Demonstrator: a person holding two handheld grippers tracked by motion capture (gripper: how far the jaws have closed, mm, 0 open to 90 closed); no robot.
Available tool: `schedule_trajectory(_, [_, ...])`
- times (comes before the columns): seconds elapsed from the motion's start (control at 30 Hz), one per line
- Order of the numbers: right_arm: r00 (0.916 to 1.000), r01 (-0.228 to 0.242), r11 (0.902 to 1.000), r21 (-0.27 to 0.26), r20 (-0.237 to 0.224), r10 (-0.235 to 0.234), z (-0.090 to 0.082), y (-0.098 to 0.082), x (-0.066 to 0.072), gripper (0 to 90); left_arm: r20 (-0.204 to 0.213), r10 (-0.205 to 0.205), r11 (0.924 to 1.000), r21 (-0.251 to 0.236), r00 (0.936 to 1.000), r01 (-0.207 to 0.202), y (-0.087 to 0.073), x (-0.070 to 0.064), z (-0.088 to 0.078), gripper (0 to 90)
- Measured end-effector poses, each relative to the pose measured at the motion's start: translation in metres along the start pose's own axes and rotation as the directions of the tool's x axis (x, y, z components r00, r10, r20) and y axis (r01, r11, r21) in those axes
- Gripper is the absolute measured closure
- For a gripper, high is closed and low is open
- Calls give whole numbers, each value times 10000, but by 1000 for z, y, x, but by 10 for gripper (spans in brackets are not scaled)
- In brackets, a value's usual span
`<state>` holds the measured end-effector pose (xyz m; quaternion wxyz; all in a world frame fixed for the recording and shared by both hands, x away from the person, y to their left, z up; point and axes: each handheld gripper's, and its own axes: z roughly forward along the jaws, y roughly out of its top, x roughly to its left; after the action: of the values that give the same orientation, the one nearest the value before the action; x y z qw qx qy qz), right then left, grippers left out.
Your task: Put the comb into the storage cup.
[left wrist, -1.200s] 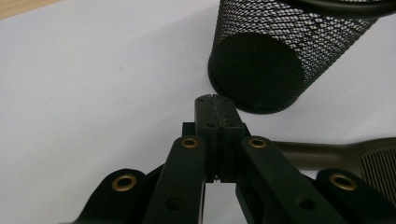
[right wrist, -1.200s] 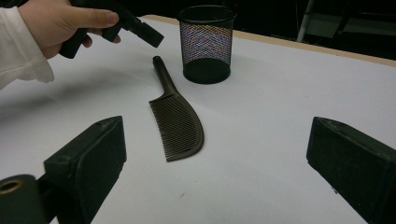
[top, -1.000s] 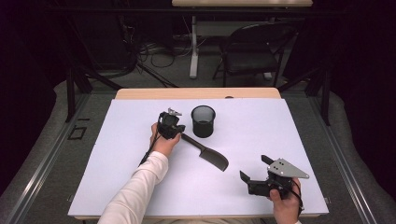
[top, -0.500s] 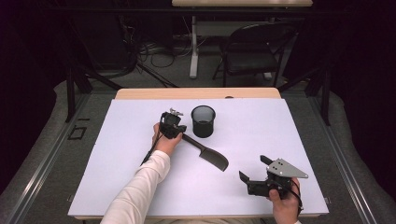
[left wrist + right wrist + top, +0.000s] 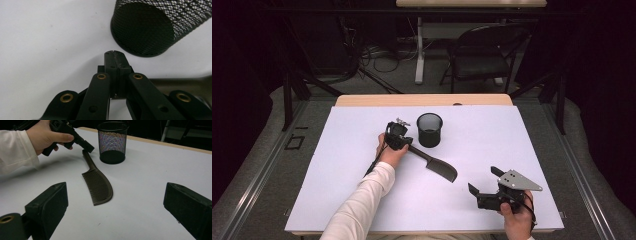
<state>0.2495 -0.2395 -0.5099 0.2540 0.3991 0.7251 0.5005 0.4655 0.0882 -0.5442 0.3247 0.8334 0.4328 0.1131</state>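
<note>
A dark comb [image 5: 435, 164] lies flat on the white table sheet [image 5: 337, 165], its handle pointing toward the black mesh cup [image 5: 430, 129]. My left gripper [image 5: 404, 142] is shut, its tip just over the handle's end, left of the cup. In the left gripper view the pads [image 5: 115, 58] press together with nothing between them; the cup [image 5: 150, 27] stands just ahead and the comb handle [image 5: 175, 83] runs off to the right. My right gripper [image 5: 483, 180] rests open near the front right. Its pads [image 5: 47, 205] frame the comb [image 5: 98, 185] and cup [image 5: 112, 142].
A folding chair [image 5: 482, 55] and table legs with cables stand on the floor beyond the table's far edge. Bare white sheet spreads to the left and to the right of the cup.
</note>
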Motion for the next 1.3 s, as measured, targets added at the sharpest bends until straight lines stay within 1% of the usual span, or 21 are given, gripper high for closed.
schedule_trajectory(0.27, [10000, -33, 10000, -4, 6, 33, -1, 0, 0, 59, 231, 262, 9994, 207, 9994, -267, -2, -7, 1, 900])
schedule_trajectory(0.3, [10000, -35, 10000, -6, 6, 35, -1, 0, 0, 60, 258, 362, 9991, 227, 9990, -367, -3, -8, 1, 900])
schedule_trajectory(0.43, [10000, -59, 10000, 2, 11, 59, -1, 0, 0, 61, 356, 307, 9992, 253, 9989, -317, -4, -10, 1, 900])
schedule_trajectory(0.5, [10000, -56, 10000, -8, 4, 56, -1, 0, 0, 61, 442, 392, 9987, 319, 9983, -406, -6, -10, 0, 900])
schedule_trajectory(0.53, [10000, -64, 10000, -2, 11, 64, -1, 0, 0, 62, 448, 366, 9989, 282, 9983, -379, -7, -11, 0, 900])
schedule_trajectory(0.8, [10000, -43, 10000, -1, 9, 43, -1, 0, 0, 65, 619, 521, 9975, 437, 9967, -548, -10, -13, 0, 900])
schedule_trajectory(1.03, [10000, -53, 10000, 0, 11, 53, -1, 0, 0, 67, 628, 599, 9972, 421, 9962, -626, -13, -14, -1, 900])
schedule_trajectory(1.13, [10000, -48, 10000, 4, 8, 48, -1, 0, 0, 67, 728, 606, 9971, 418, 9955, -637, -13, -14, -2, 900])
schedule_trajectory(1.3, [10000, -36, 10000, -9, 12, 36, -1, 0, 0, 67, 752, 605, 9972, 397, 9953, -636, -15, -15, -2, 900])
